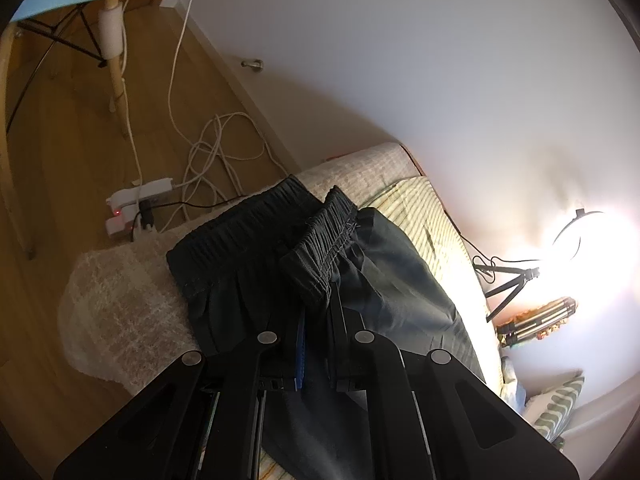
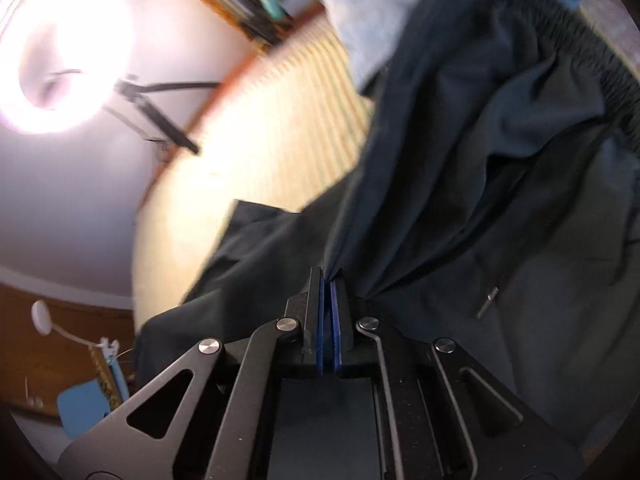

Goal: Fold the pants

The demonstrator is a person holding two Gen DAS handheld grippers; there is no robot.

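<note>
Dark, thin woven cloth makes up the pants [image 1: 256, 264], which lie spread over a bed [image 1: 432, 208] with a striped cover, their waistband [image 1: 240, 224] toward the bed's end near a pale fuzzy blanket [image 1: 120, 300]. Cloth like this looks light, limp and a little slick: it will sag and drape from any point that lifts it, and a single pinch gathers it into a bunch rather than raising a clean edge. The firmest places to hold seem to be the elastic waistband and the seams or hems, where layers are doubled and less likely to slip out. From the left view, part of the waistband is folded over toward the middle and the left tongs [image 1: 316, 344] sit right under it, closed on the cloth just below the elastic, with the blue pads nearly hidden by fabric. In the right view, which is blurred, the right tongs [image 2: 329, 280] are closed to a narrow slit with a pinch of fabric caught at the tips, folds radiating up from there toward the waistband [image 2: 560, 20] at the far top. A small metal zip pull [image 2: 488, 302] lies just right of these tongs.
</note>
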